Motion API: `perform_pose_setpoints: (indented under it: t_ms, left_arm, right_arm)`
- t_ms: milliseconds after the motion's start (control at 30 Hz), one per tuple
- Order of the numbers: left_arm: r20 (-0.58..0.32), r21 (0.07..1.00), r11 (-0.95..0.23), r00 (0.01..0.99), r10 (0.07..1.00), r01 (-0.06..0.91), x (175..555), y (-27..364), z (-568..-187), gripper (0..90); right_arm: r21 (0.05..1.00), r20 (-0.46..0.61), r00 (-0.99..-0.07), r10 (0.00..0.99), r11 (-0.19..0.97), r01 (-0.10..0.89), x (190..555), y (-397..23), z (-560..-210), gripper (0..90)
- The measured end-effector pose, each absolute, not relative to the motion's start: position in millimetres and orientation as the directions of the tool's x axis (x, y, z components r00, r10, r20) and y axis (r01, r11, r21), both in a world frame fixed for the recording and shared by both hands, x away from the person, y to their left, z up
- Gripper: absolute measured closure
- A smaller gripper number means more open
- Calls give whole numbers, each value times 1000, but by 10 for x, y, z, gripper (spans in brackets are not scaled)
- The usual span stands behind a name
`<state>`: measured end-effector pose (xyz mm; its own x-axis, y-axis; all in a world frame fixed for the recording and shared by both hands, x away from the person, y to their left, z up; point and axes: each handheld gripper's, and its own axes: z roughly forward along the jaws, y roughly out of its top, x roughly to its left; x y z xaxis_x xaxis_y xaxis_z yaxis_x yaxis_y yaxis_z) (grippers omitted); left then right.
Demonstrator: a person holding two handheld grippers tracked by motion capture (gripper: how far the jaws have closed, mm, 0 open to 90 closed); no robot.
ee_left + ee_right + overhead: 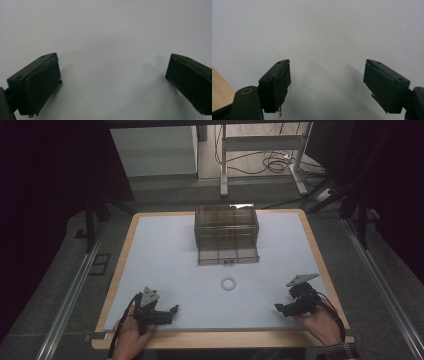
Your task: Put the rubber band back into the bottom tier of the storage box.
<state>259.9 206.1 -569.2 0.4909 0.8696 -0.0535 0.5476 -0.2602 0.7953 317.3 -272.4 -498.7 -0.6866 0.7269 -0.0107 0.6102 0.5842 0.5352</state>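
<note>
A small white ring [229, 283] lies flat on the white tabletop [165, 255], in front of a smoky see-through drawer box [226, 222]. The box's bottom drawer [228, 256] stands pulled out toward me. My left gripper [172, 310] rests near the front left edge in a person's hand, pointing right. Its jaws are open [112, 60] over bare white surface. My right gripper [277, 308] sits near the front right edge, pointing left. In the right gripper view its jaws are open [327, 65], with nothing between them. The ring lies between and beyond the two grippers.
A wooden border [120, 265] frames the white surface, and a corner of it appears beside the right gripper's jaw [218, 87]. Beyond the table stand a white table frame [260, 145] and floor cables [277, 162]. Metal rails [70, 295] run along both sides.
</note>
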Motion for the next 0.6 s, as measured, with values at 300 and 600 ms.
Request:
perform_pose_setpoints:
  t_ms: [300,600]
  left_arm:
    - [-54,795,-260,491,870,548,2599,2061,-5692,0]
    - [-53,795,-260,491,869,547,2599,2062,-5692,0]
  right_arm:
    - [528,-8,-696,718,594,607,3198,-2676,-4969,223]
    - [518,6,-689,725,587,622,3247,-2621,-4946,238]
